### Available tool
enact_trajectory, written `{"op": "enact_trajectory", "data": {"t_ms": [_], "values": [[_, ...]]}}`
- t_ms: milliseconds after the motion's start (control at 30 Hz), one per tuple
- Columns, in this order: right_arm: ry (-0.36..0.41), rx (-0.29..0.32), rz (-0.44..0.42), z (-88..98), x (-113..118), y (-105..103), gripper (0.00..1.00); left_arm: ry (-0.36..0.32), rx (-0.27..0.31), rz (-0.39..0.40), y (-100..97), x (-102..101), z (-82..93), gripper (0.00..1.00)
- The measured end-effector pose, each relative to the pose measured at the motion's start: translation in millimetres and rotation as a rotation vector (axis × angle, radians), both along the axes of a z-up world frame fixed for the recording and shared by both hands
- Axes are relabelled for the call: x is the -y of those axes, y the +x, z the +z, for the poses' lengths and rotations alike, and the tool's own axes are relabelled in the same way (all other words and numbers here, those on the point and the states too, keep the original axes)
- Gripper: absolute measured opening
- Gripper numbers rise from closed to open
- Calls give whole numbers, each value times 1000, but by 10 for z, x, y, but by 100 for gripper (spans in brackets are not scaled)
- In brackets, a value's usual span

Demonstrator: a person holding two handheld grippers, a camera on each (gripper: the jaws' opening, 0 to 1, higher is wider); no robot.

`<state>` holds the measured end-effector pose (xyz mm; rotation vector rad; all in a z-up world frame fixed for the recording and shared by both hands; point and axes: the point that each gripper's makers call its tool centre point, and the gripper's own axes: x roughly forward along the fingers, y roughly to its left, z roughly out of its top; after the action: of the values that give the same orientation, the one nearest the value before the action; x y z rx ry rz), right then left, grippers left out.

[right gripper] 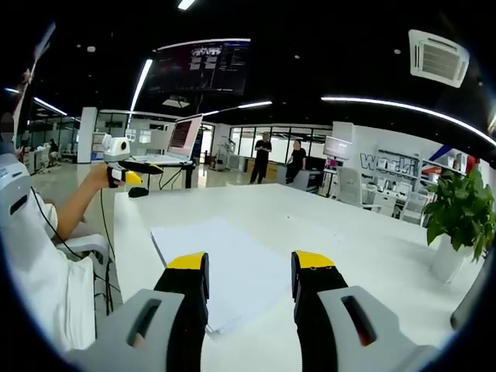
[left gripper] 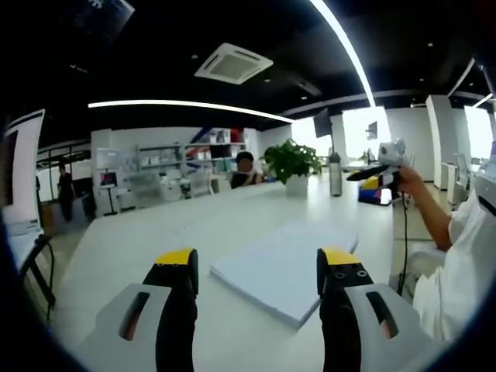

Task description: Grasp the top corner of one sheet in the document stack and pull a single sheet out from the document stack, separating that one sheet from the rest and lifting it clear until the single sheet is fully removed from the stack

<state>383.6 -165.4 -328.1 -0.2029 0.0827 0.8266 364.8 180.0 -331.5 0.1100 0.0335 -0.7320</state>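
- Left gripper [left gripper: 256, 271]: jaws spread wide with nothing between them, yellow tips up, hovering above the near edge of the white tabletop [left gripper: 155, 225] in the left gripper view.
- Right gripper [right gripper: 250, 273]: jaws likewise parted and bare, poised over the near edge of the tabletop [right gripper: 349, 232] in the right gripper view.
- Seen between the left gripper's jaws: document stack [left gripper: 287, 267], a flat white pile lying on the tabletop close to the near edge, one corner pointing toward the jaws, untouched by either tip.
- Seen again in the right gripper view: same document stack [right gripper: 221, 260], lying flat, its near part running under and between the jaws, with no contact that can be made out.
- No sheet lifted or separated; pile lies square and whole.
- Off to the right in the left gripper view: a hand [left gripper: 408, 180] raised beside the table, holding the other gripper up off the surface; white sleeve [left gripper: 465, 263] below it.
- Off to the left in the right gripper view: a hand [right gripper: 99, 177] holding the other gripper up past the table's side edge.
- Toward the far edge of the tabletop: potted plant [left gripper: 292, 164] in a white pot, with a grey bottle [left gripper: 335, 172] just beside it.
- Same potted plant [right gripper: 459, 217] at the right side of the right gripper view.
- Beyond the table: seated person [left gripper: 246, 170] at the far end, two standing people [right gripper: 279, 161] across the office, ceiling air-conditioning unit [left gripper: 232, 63] overhead.
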Motion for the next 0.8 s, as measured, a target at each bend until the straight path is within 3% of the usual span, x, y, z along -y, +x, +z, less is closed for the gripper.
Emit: {"op": "enact_trajectory", "data": {"t_ms": [800], "values": [[-15,7,12,-1,-56,-34,43,15,7,0,-1,1,0,61]]}}
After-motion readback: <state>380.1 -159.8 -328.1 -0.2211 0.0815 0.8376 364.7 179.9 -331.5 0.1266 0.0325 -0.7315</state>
